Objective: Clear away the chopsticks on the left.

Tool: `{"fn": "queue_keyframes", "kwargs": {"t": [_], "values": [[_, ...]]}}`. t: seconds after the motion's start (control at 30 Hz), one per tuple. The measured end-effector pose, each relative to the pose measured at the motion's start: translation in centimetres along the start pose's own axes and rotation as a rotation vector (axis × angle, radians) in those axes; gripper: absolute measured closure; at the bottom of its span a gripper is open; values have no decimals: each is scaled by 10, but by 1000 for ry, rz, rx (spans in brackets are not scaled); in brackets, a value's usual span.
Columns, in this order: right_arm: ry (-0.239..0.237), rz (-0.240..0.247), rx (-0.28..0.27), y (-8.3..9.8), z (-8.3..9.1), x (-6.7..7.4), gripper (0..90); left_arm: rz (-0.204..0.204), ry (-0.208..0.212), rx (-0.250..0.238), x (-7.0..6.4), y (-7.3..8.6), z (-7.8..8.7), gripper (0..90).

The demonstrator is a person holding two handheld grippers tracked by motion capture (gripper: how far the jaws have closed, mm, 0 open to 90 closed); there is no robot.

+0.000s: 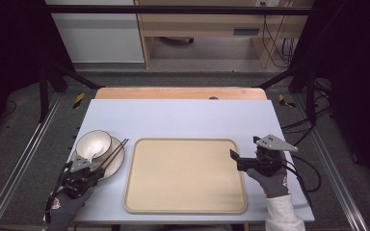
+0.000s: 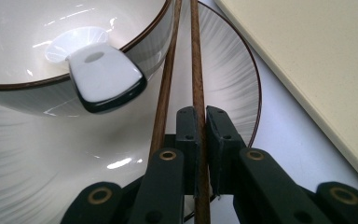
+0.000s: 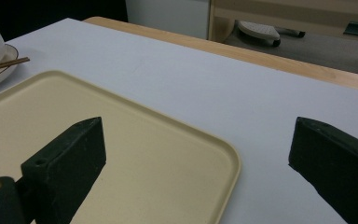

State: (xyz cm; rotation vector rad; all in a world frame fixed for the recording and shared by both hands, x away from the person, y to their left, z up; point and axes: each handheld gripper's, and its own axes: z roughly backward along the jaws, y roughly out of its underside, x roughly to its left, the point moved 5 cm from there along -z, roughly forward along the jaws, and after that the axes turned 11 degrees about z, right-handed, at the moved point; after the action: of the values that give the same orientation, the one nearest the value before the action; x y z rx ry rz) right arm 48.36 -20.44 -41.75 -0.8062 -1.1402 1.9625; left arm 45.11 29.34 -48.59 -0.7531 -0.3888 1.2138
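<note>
Here, my left hand-held gripper [image 2: 200, 140] clamped on one chopstick [image 2: 197, 70] over the plate [image 2: 233, 70], tabletop's left edge, right hand-held gripper [image 3: 196, 154] wide apart by the tray [image 3: 177, 154].

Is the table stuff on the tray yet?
Not yet. The tray holds nothing. The left gripper has pinched one chopstick; the second chopstick, the bowl with its spoon and the plate wait. The right gripper is open over the tray's corner.

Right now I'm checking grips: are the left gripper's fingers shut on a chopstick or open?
Shut. In the left gripper view, the left gripper pinches one chopstick; the other chopstick lies free on the plate.
</note>
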Motion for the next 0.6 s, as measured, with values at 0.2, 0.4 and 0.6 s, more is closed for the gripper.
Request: {"fn": "queue_keyframes", "kwargs": {"t": [0.2,0.4,0.6], "values": [[1,0,-1,0,0,0,37,13,5,-3,-3,0,1,842],[1,-5,-7,-1,2,-1,34,35,18,-35,-9,-3,6,843],[4,-1,-6,-1,2,-1,34,52,24,-72,-18,-7,13,843]]}}
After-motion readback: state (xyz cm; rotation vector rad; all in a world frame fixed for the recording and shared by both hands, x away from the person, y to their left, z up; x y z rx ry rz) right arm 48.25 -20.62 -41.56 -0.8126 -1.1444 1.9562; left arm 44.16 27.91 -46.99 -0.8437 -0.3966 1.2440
